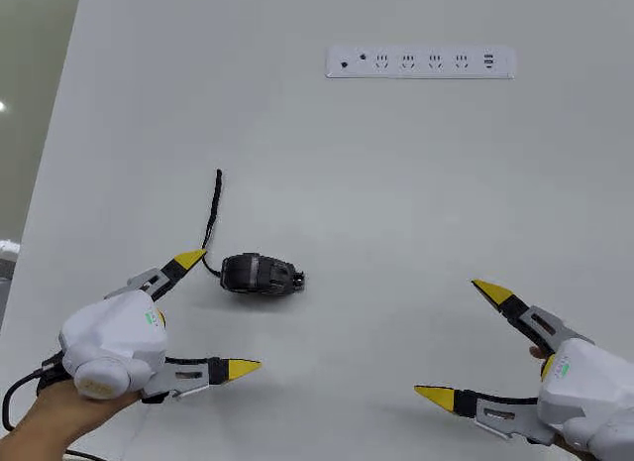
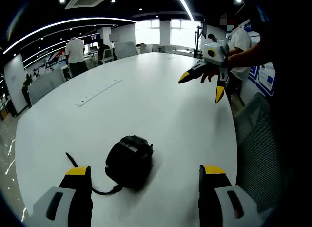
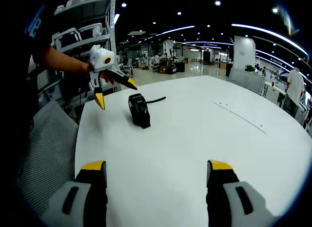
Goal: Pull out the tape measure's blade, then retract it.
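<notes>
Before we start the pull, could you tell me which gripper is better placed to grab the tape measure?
Probably left. The left gripper is open right beside the tape measure; the right gripper sits open well away from it.

Bare tabletop (image 1: 396, 203) open ahead of your right gripper (image 1: 464, 342), tape measure (image 1: 260, 274) with strap (image 1: 212, 215) just beyond your left gripper (image 1: 216, 311), power strip (image 1: 420, 61) far back.

We count one black tape measure (image 1: 260, 274) on one white table (image 1: 396, 183), with its single black strap (image 1: 212, 215) trailing from it. One white power strip (image 1: 420, 61) lies beyond the tape measure. Two grippers flank the tape measure, the left gripper (image 1: 220, 310) just beside it and the right gripper (image 1: 458, 339) well apart, each with two yellow-tipped jaws.
</notes>
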The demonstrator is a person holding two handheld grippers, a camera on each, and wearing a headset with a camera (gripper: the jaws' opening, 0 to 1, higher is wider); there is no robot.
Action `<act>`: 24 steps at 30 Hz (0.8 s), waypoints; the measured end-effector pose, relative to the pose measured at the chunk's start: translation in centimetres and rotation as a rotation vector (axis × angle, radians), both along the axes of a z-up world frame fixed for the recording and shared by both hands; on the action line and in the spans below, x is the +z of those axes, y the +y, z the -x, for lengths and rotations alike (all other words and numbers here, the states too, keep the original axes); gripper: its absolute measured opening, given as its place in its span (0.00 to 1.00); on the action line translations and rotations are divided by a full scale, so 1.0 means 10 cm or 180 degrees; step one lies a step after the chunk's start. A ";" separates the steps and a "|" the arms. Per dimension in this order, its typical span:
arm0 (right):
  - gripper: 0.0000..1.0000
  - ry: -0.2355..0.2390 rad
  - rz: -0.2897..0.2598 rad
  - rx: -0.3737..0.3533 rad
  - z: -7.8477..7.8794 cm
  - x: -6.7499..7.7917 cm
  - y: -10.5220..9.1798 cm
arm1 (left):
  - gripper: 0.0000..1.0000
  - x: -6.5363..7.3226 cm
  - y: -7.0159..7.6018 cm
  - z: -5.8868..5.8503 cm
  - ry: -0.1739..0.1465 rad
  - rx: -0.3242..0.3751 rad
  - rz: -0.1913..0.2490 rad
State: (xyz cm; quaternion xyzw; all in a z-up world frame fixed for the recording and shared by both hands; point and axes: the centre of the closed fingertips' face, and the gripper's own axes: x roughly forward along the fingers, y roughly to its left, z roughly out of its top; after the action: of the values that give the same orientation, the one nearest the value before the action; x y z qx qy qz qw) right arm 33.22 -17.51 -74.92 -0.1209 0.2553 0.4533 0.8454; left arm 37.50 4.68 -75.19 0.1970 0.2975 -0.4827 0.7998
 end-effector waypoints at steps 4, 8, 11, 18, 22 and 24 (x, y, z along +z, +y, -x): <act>0.84 0.0010 0.0010 0.0098 -0.04 -0.02 0.05 | 0.84 -0.04 0.00 -0.05 0.0026 -0.0092 -0.0062; 0.81 -0.0003 0.0017 0.0251 -0.09 -0.04 0.15 | 0.75 -0.10 -0.01 -0.08 0.0087 -0.0214 -0.0145; 0.77 -0.0016 0.0017 0.0336 -0.15 -0.06 0.21 | 0.72 -0.12 -0.03 -0.13 0.0100 -0.0279 -0.0188; 0.71 -0.0059 0.0037 0.0523 -0.25 -0.11 0.36 | 0.63 -0.20 -0.02 -0.21 0.0096 -0.0462 -0.0356; 0.66 -0.0071 0.0043 0.0620 -0.30 -0.14 0.45 | 0.57 -0.27 0.00 -0.24 0.0115 -0.0595 -0.0500; 0.64 -0.0082 0.0043 0.0675 -0.32 -0.16 0.50 | 0.53 -0.28 -0.01 -0.25 0.0110 -0.0665 -0.0527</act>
State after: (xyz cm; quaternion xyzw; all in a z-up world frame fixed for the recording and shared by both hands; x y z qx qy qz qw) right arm 36.37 -12.46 -76.51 -0.1587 0.2332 0.5369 0.7951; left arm 39.98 4.62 -77.98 0.2839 0.3279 -0.5405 0.7210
